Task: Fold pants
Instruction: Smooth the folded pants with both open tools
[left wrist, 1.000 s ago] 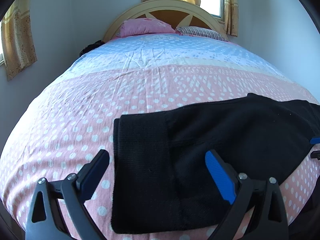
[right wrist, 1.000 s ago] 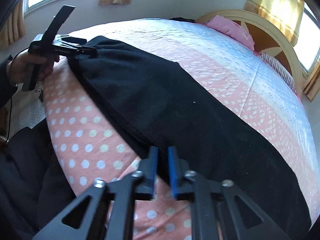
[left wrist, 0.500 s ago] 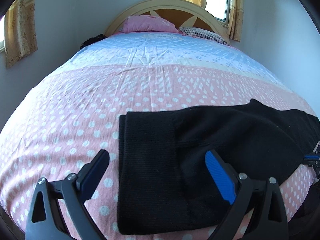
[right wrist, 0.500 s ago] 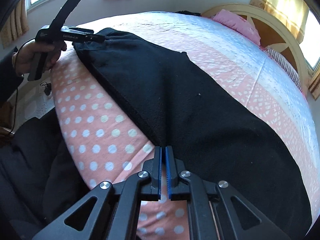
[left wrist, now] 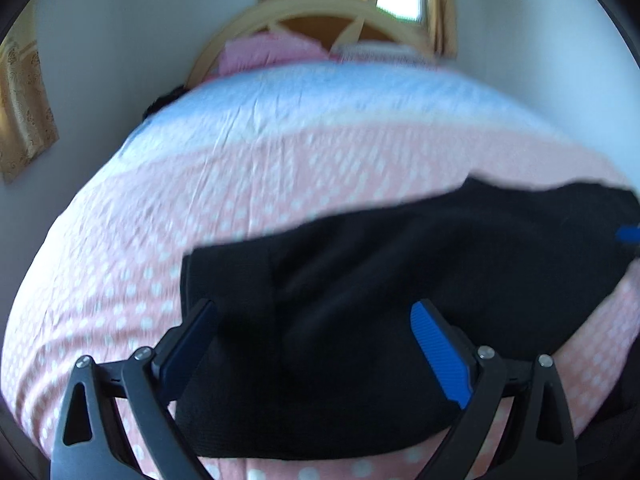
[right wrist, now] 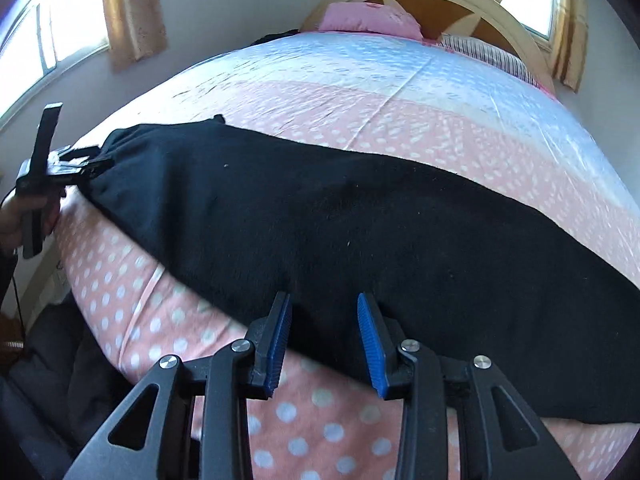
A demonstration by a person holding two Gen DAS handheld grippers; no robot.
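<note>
Pants [right wrist: 360, 232], black and of a thick knit, lie stretched in one long band across the near end of the bed [right wrist: 360, 120], on its pink dotted cover, with one end by the left edge and the other running off to the right. They look already laid leg over leg, since only one long strip shows; that is a judgement, as the layers cannot be told apart in the dark cloth.

At the left end, the left tool [left wrist: 316, 344] hovers right over the broad end of the pants, its jaws spread wide with cloth between and below them but not pinched. Seen from the right wrist view, this same tool [right wrist: 86, 162] sits at the very tip of the cloth; whether it touches there is too small to tell. The left view is blurred.

Farther right, the right tool [right wrist: 324, 336] stands at the near edge of the pants about midway along, jaws parted and gripping nothing, its blue pads just at the hem.

By my reckoning the lengthwise fold is done and the cloth is smoothed out. Left to do are the crosswise folds: bringing one end over to the other, then perhaps once more.
</note>
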